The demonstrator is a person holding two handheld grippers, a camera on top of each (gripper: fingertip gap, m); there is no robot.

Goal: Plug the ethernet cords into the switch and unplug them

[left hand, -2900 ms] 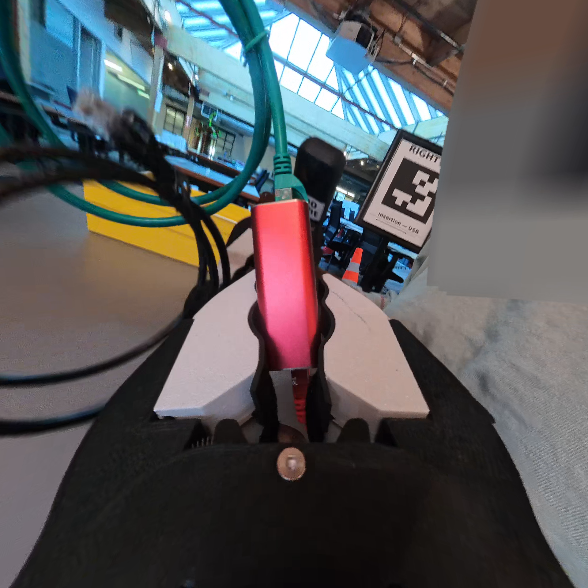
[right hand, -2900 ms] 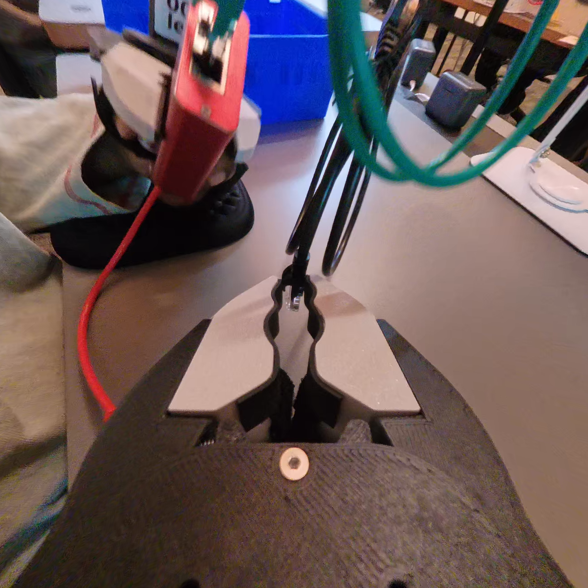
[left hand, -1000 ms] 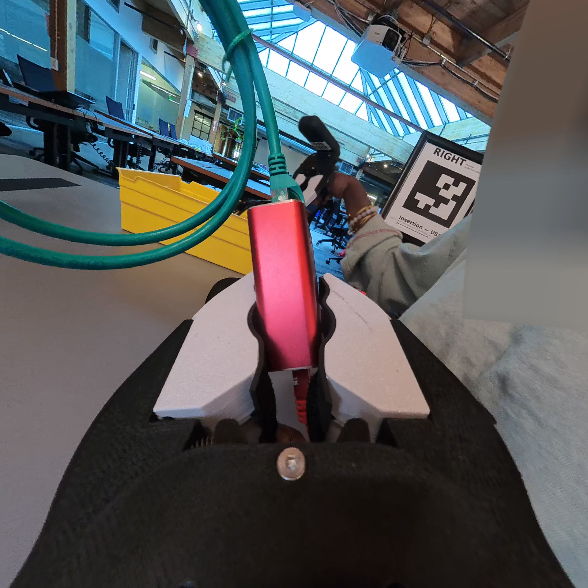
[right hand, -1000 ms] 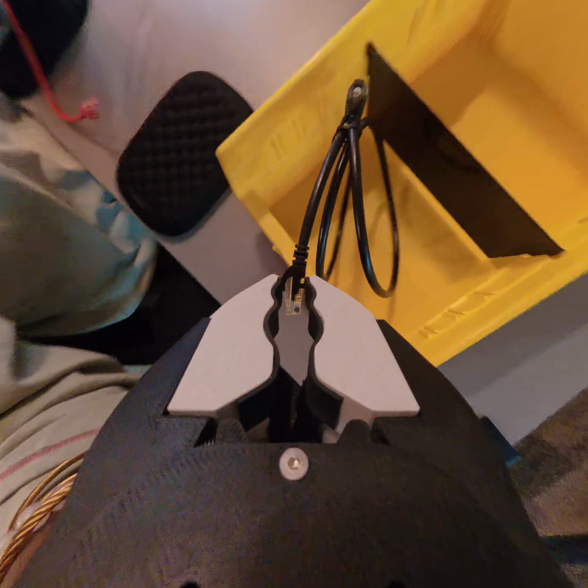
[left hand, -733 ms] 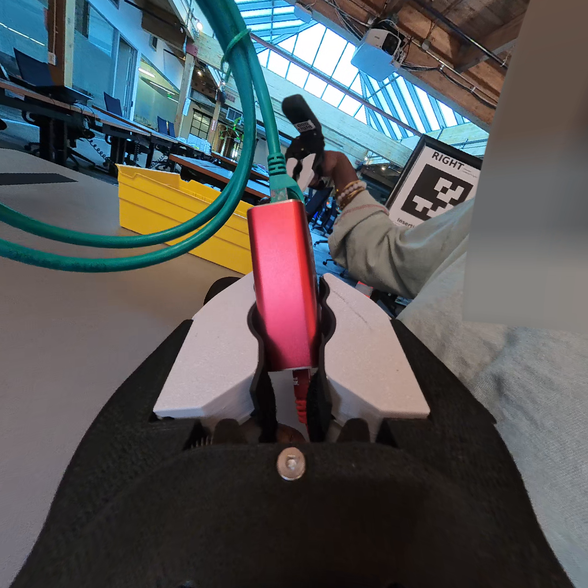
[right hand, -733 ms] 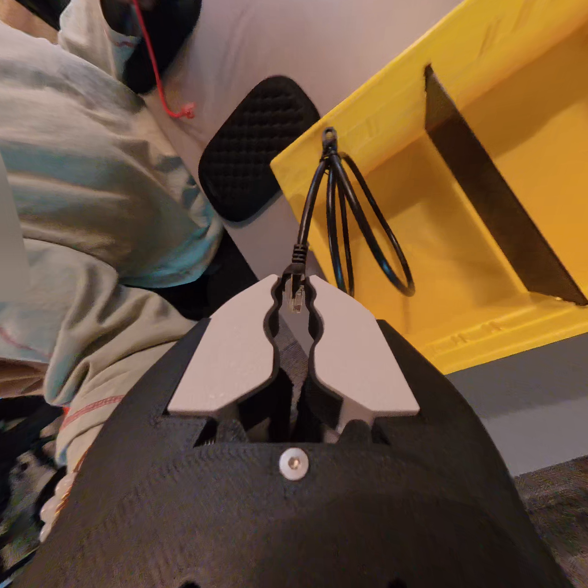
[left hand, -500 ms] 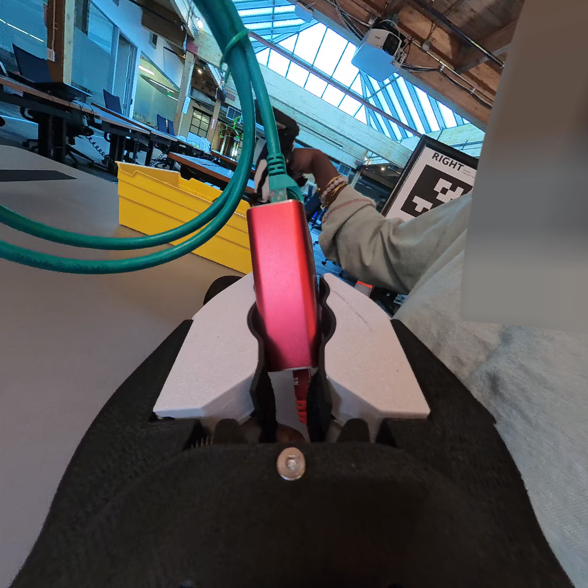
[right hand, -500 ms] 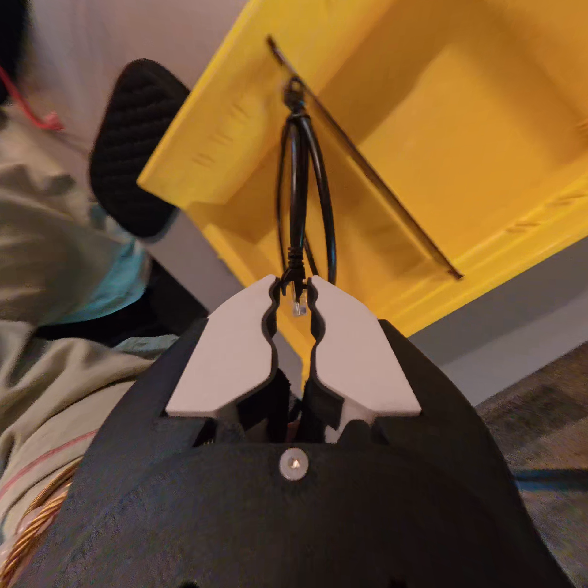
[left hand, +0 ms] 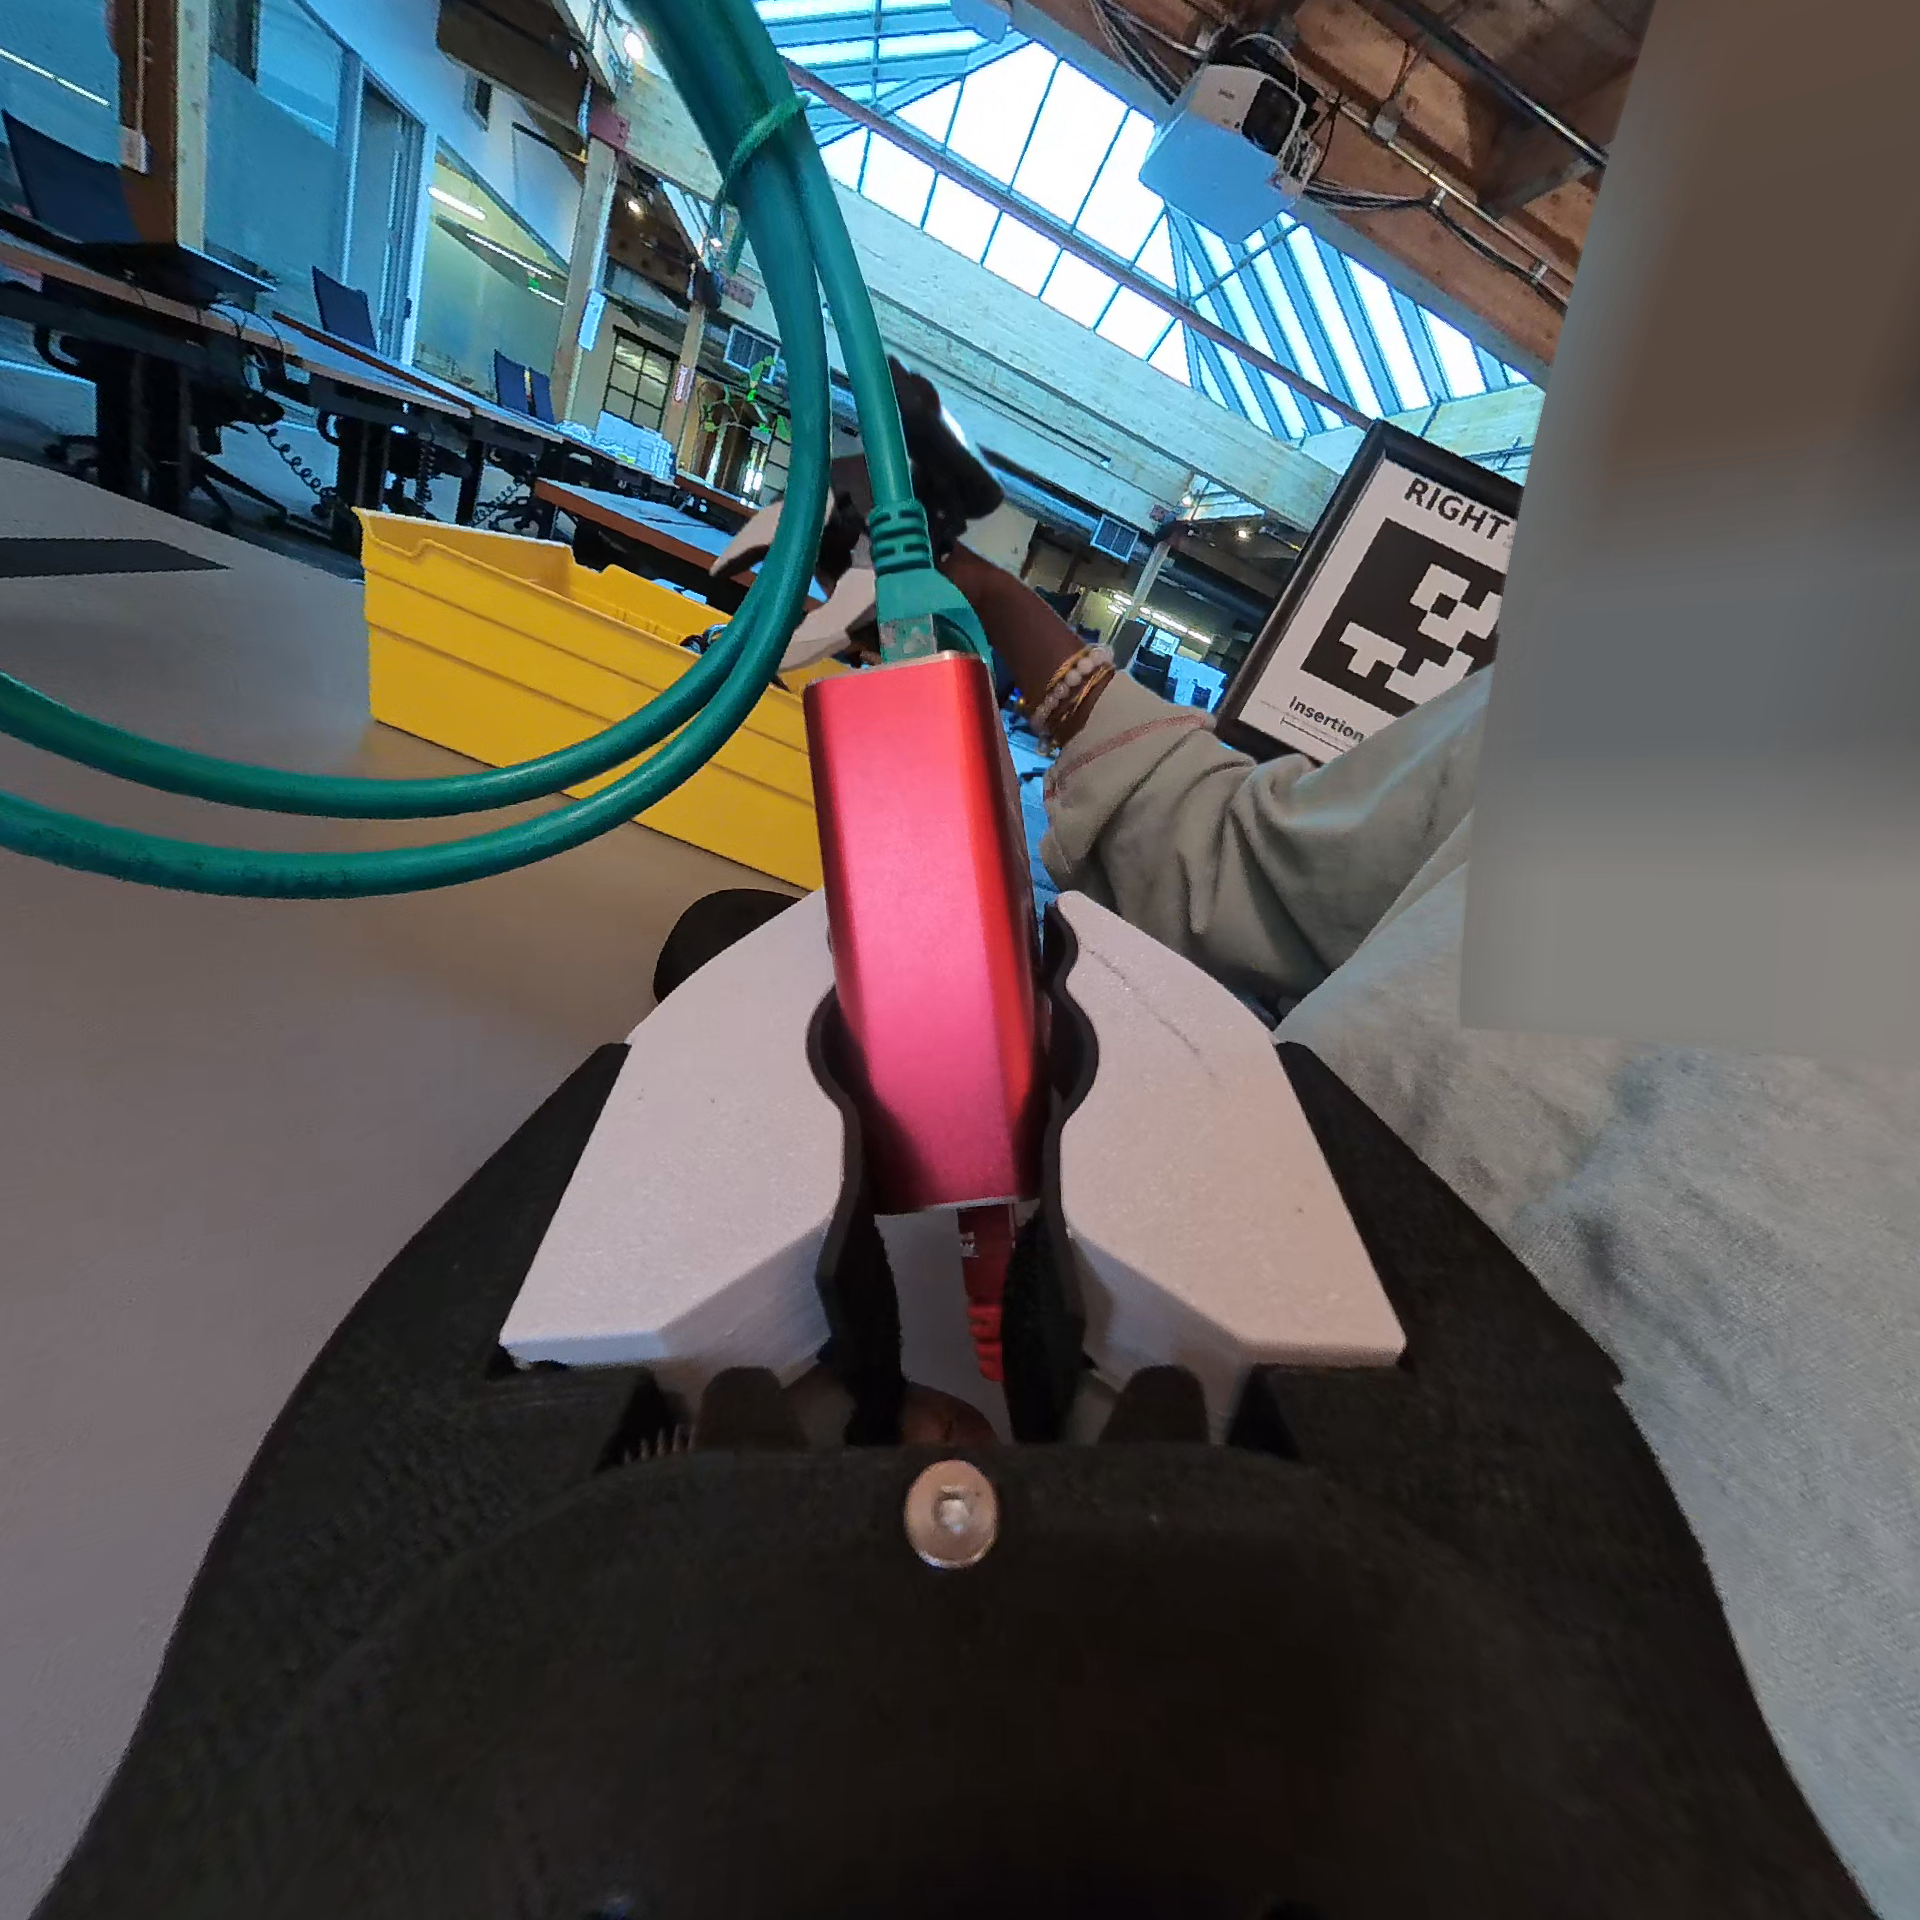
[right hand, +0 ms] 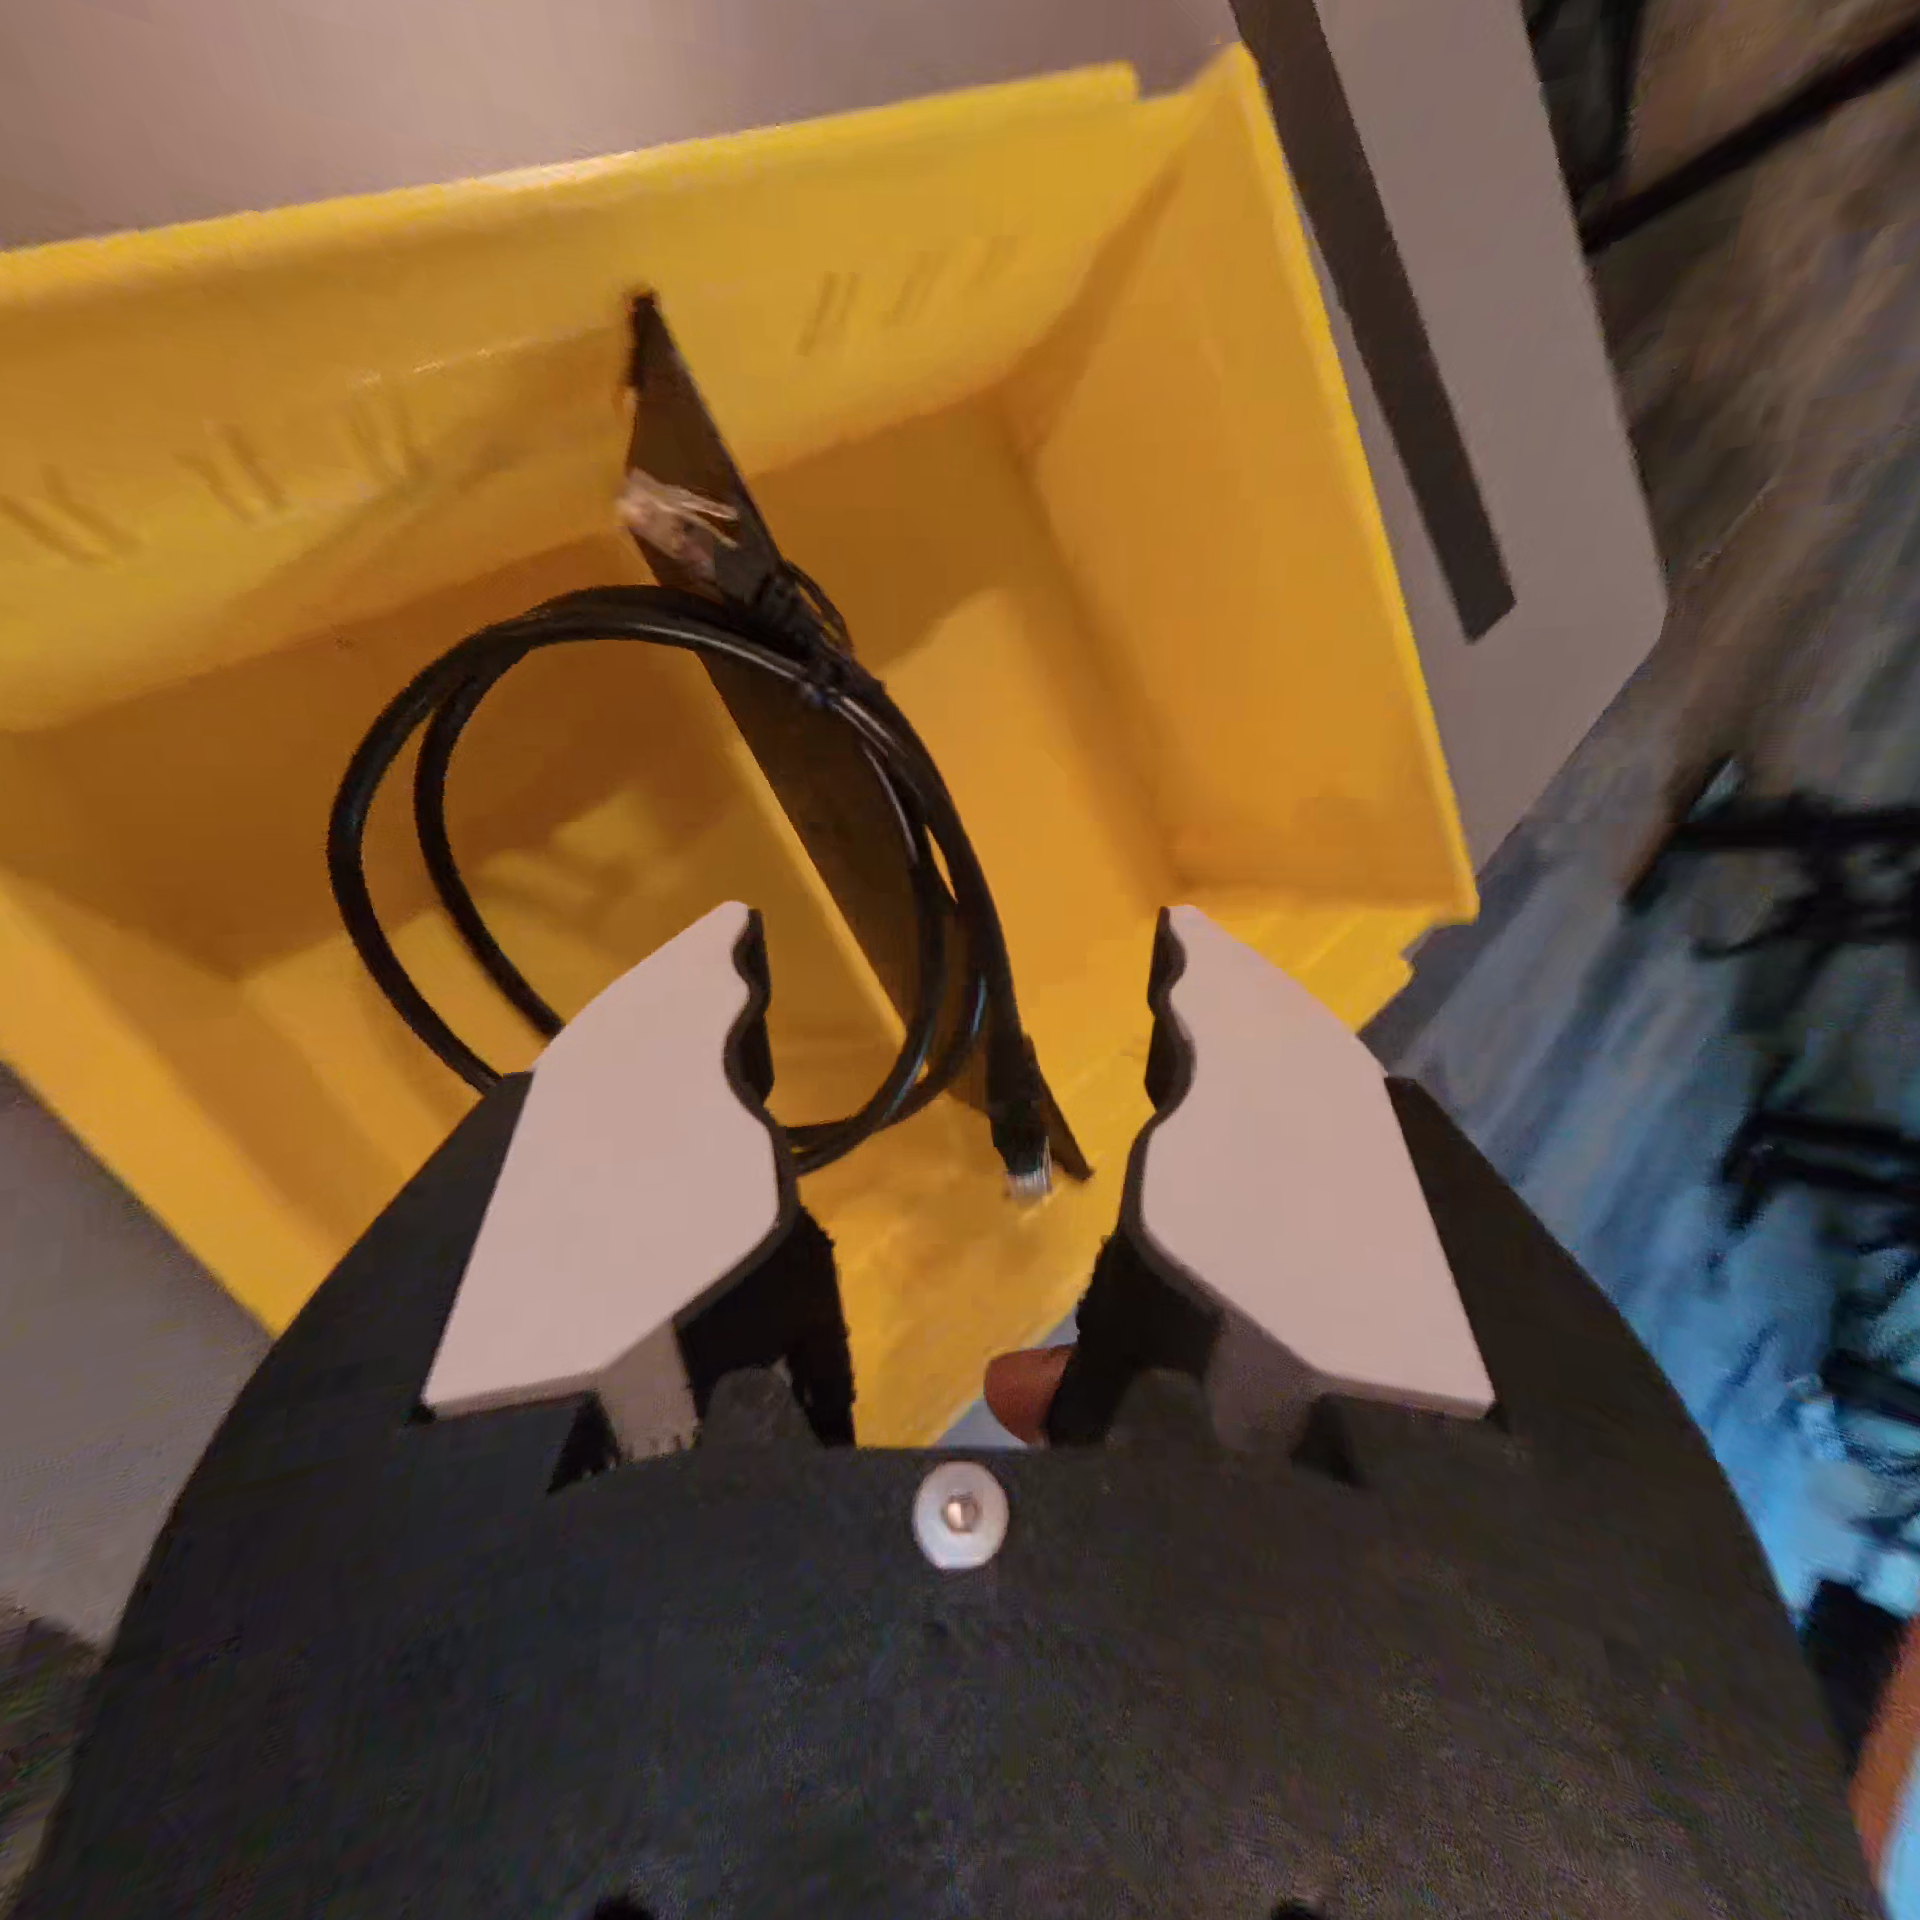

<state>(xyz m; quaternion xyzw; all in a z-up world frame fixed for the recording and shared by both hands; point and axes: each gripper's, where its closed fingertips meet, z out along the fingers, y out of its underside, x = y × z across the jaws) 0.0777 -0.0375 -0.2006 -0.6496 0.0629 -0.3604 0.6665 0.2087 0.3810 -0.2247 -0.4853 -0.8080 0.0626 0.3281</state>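
Note:
My left gripper [left hand: 940,925] is shut on a red metal switch [left hand: 920,914] and holds it upright above the table. A green ethernet cord [left hand: 810,312] is plugged into the switch's top end and loops off to the left. A red lead [left hand: 982,1309] leaves the switch's lower end. My right gripper [right hand: 956,935] is open and empty above a yellow bin [right hand: 1226,582]. A coiled black ethernet cord [right hand: 665,623] lies loose in the bin, draped over its black divider [right hand: 821,790]. The right gripper also shows far off in the left wrist view [left hand: 821,582], over the bin [left hand: 520,665].
The bin sits at the edge of a grey table [left hand: 208,1091]. A person's grey sleeve [left hand: 1226,842] reaches across on the right. A framed black-and-white marker sign [left hand: 1392,592] stands behind it. Floor and chair legs [right hand: 1766,935] lie beyond the table edge. The gap from one gripper's tips to the other's is roughly 45 cm.
My right gripper carried the black cord from near the switch to over the yellow bin, then opened; the cord dropped into the bin. My left gripper kept hold of the switch.

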